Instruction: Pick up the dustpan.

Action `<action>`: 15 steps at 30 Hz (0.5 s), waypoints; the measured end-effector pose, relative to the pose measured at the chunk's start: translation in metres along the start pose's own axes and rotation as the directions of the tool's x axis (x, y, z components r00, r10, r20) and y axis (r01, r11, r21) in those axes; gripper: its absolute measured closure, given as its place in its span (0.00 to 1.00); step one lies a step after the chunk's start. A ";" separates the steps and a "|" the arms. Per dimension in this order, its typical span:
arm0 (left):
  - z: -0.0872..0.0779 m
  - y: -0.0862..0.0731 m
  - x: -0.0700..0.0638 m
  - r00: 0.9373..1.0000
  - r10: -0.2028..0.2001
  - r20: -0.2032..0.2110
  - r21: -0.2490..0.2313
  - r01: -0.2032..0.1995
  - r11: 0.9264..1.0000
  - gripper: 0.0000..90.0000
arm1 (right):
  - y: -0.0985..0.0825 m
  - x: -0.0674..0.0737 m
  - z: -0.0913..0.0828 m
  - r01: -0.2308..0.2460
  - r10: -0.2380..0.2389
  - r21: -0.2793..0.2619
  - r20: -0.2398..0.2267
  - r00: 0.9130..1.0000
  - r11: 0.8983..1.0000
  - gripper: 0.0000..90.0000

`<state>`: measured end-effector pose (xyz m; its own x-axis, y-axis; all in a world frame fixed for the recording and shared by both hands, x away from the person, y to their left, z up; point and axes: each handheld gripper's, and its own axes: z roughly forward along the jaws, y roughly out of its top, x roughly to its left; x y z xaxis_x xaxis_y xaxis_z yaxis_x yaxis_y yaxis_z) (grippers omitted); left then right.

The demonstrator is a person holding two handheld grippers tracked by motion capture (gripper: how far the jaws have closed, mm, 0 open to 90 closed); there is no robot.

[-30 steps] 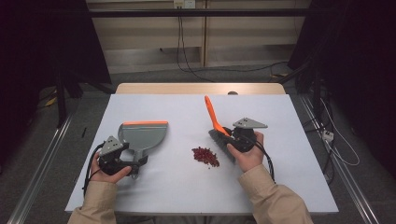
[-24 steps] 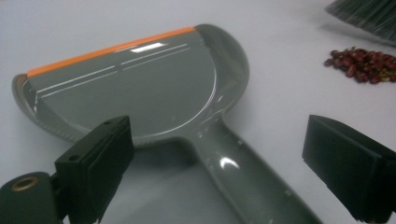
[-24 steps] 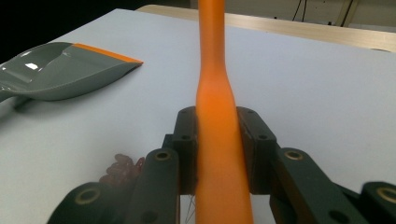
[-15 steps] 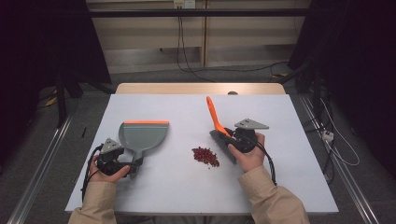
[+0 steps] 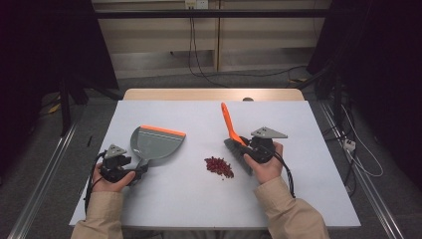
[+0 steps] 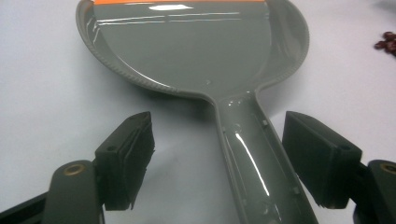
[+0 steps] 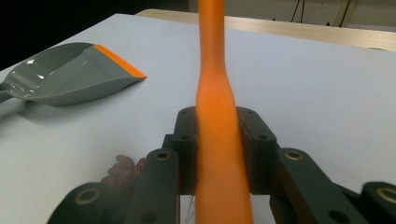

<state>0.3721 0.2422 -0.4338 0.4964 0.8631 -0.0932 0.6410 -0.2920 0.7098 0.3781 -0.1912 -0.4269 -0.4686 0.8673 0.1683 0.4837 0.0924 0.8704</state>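
A grey dustpan (image 5: 157,142) with an orange front lip lies flat on the white table (image 5: 199,209) at the left. My left gripper (image 5: 138,168) sits at its handle (image 6: 252,154). The jaws have just been closing, the handle lies between them, and a gap still shows on the left side (image 6: 219,128). My right gripper (image 5: 243,145) is shut on the orange handle of a brush (image 5: 228,122), whose grey head rests on the table; the handle (image 7: 212,56) rises between the pads. A small pile of red bits (image 5: 219,167) lies just left of the brush head.
The table's far edge is a wooden strip (image 5: 214,94). Black cables (image 5: 281,169) trail from each gripper back along the forearms. Bare white tabletop lies between the dustpan and the red pile (image 6: 385,42), and beyond the brush.
The left jaws have narrowed around the dustpan handle, and the pan has turned slightly, so its orange lip now slants. The right hand and the brush have stayed put.
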 end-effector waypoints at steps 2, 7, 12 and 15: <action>0.005 0.003 -0.003 1.000 -0.008 0.000 0.022 0.008 1.000 0.30 | 0.000 0.000 0.000 -0.003 0.003 -0.002 -0.001 1.000 1.000 0.79; 0.021 0.008 -0.006 1.000 -0.029 -0.002 0.102 0.029 0.994 0.43 | 0.000 0.001 0.000 -0.001 0.001 -0.002 -0.001 1.000 1.000 0.79; 0.026 0.014 -0.011 1.000 -0.002 -0.006 0.117 0.002 0.993 0.67 | 0.000 0.000 0.001 -0.001 0.001 -0.001 -0.001 1.000 1.000 0.79; 0.025 0.013 -0.005 1.000 0.010 0.009 0.114 -0.011 0.993 0.70 | 0.000 0.000 0.000 -0.002 0.002 -0.001 0.001 1.000 1.000 0.79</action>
<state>0.3924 0.2239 -0.4411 0.5077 0.8566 -0.0922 0.6980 -0.3463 0.6268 0.3784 -0.1909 -0.4272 -0.4671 0.8677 0.1699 0.4839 0.0900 0.8705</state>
